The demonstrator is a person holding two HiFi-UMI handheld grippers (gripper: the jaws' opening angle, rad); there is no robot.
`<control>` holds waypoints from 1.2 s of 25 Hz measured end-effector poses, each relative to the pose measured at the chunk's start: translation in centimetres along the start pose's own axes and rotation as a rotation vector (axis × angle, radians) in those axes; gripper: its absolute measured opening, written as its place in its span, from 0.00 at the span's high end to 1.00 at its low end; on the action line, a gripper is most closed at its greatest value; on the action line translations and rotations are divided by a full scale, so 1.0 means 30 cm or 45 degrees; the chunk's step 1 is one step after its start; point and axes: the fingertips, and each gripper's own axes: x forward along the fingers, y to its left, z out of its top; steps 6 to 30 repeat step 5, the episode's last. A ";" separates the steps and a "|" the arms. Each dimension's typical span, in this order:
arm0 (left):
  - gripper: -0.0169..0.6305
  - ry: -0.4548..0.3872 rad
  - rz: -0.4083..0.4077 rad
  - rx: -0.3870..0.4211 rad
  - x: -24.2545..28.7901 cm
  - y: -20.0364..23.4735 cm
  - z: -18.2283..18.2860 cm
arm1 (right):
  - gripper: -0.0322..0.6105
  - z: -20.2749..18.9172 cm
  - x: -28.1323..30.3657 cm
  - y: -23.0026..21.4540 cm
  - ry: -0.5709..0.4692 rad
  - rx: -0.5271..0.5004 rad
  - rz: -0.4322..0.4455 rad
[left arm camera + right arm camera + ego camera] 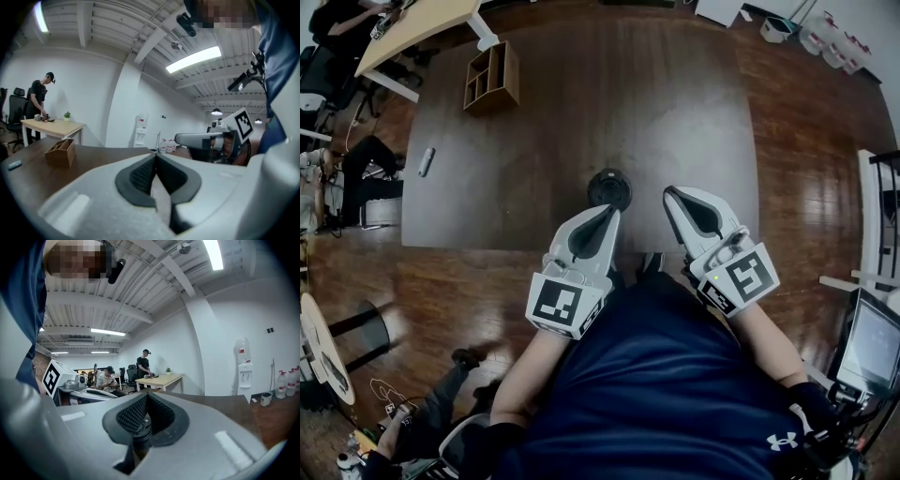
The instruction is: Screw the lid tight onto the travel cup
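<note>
The black travel cup [609,188], seen from above with its round lid on top, stands near the front edge of the dark brown table [534,141]. My left gripper [611,212] is shut and empty, its tip just in front of the cup and apart from it. My right gripper [669,192] is also shut and empty, a little to the right of the cup. In the left gripper view the jaws [156,156] meet with nothing between them. In the right gripper view the jaws [146,394] are closed, and a dark ribbed round shape [140,430] shows through the gap below them.
A wooden compartment box [492,77] stands at the table's far left, and a small grey object [426,161] lies by the left edge. A light wooden desk [412,23] is beyond, with people beside it. A monitor [872,342] stands at my right.
</note>
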 end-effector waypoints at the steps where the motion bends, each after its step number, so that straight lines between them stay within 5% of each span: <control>1: 0.97 0.000 -0.002 -0.005 -0.002 0.001 -0.006 | 0.93 -0.003 0.003 0.000 0.005 0.001 0.001; 30: 0.97 -0.016 -0.002 -0.007 -0.005 0.019 -0.017 | 0.93 -0.019 0.024 0.001 0.025 0.016 0.010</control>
